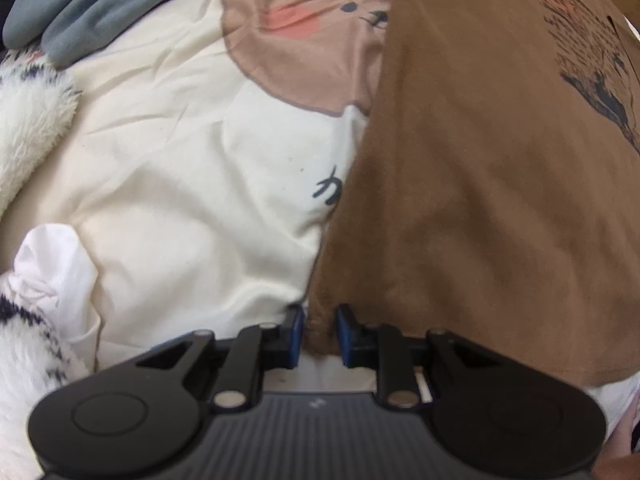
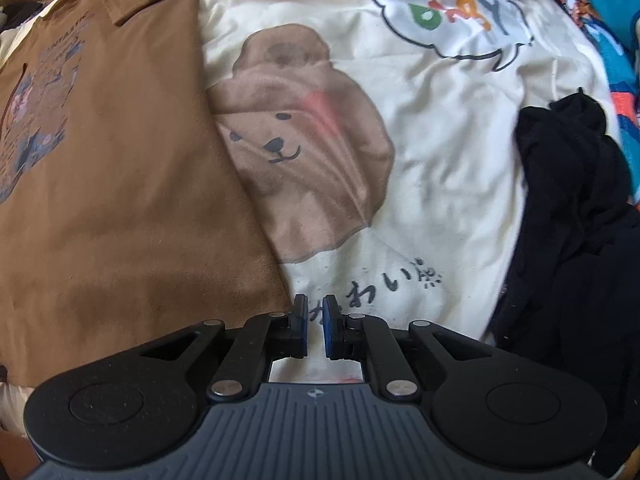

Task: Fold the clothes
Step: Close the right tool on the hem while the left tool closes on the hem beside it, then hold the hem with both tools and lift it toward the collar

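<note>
Brown suede-looking fabric, that's the brown shirt [image 1: 500, 200] being folded, and it's spread flat on a bed covered by a cream bear-print sheet [image 2: 460, 140]. In the left wrist view the shirt fills everything from about 12 round to 4 o'clock, with its bottom corner coming right down to the left gripper [image 1: 319, 334].

That gripper has its fingers [image 1: 295, 332] pinched on the shirt's lower corner: there's a bunched bit of brown cloth sitting between the blue pads. Makes sense, a corner is what you'd grab to lift an edge and flip it over.

The right gripper [image 2: 316, 328] is a different story. Its fingers are nearly together with a thin gap, and I only see the cream sheet with the dark lettering through that gap. The shirt's edge sits just beside it at about 9 o'clock, so I'd say it's holding nothing, either missed or just let go, can't tell which.

Clutter all around: a black garment [image 2: 568, 220] at 3 o'clock in the right view, a grey-blue garment [image 1: 100, 4] at 11 and some fluffy white fleece [image 1: 28, 120] at 9 in the left view. My guess is the right one needs to scoot over onto the hem before any fold happens.
</note>
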